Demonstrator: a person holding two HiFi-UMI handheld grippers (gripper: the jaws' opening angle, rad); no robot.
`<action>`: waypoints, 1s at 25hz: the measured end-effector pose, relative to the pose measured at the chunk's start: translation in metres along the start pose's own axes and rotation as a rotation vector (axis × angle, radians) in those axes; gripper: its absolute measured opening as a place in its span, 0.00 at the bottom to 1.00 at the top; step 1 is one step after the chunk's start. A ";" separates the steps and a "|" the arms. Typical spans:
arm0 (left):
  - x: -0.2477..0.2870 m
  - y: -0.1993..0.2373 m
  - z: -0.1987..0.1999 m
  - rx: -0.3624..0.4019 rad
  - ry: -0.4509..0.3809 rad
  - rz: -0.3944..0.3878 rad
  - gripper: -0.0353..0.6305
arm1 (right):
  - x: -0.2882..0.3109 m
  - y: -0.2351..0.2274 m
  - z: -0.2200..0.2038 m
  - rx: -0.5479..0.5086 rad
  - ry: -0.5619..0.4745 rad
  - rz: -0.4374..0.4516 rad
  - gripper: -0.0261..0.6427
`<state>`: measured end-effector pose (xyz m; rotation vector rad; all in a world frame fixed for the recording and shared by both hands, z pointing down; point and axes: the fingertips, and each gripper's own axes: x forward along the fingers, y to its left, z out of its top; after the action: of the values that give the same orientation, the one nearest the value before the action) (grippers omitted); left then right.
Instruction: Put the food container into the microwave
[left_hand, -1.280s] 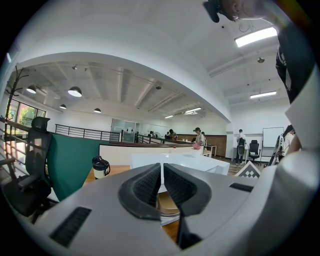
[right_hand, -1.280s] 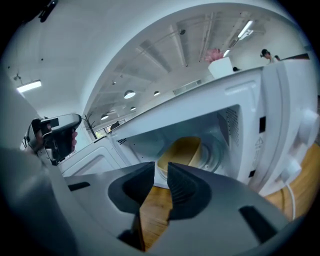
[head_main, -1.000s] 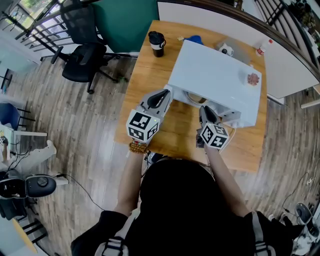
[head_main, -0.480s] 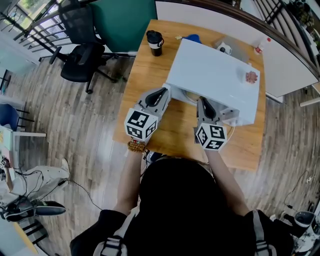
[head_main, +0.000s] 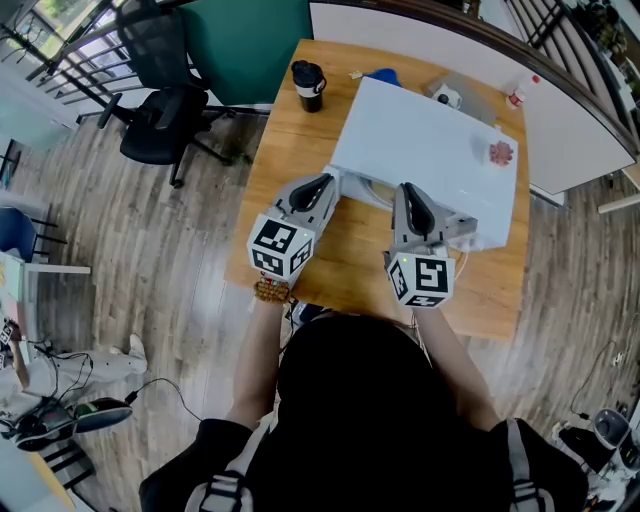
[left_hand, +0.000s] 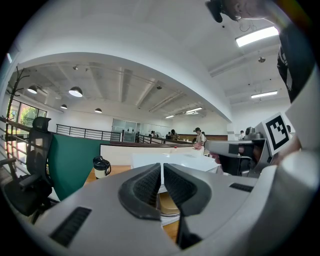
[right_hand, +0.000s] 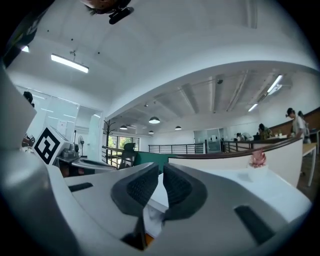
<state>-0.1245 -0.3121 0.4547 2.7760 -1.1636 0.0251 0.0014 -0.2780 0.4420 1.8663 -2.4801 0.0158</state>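
Showing tan round food container (left_hand: 168, 204) at white microwave (head_main: 430, 145) mouth; left claw (left_hand: 162, 172) closed, right claw (right_hand: 161, 172) just closing, both empty.

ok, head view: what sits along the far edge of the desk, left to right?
black cup → blue object → small white device → red-capped bottle

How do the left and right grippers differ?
The left gripper sits at the microwave's left front corner, the right gripper further right along the front. The left gripper looks at the container; the right gripper looks across the microwave's top. The left gripper's jaws are shut; the right gripper's have just been closing, nothing between them. Both point level.
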 end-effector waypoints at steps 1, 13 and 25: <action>0.000 0.000 0.000 0.000 0.000 0.000 0.11 | -0.001 0.000 0.003 -0.005 -0.006 -0.002 0.09; 0.002 -0.001 0.001 0.000 0.003 -0.004 0.11 | -0.011 -0.001 0.010 -0.010 -0.023 -0.030 0.08; 0.002 0.000 0.002 0.000 0.003 -0.004 0.11 | -0.012 0.005 0.006 -0.029 -0.016 -0.017 0.06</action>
<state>-0.1233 -0.3139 0.4528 2.7772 -1.1575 0.0280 0.0002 -0.2649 0.4360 1.8834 -2.4614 -0.0353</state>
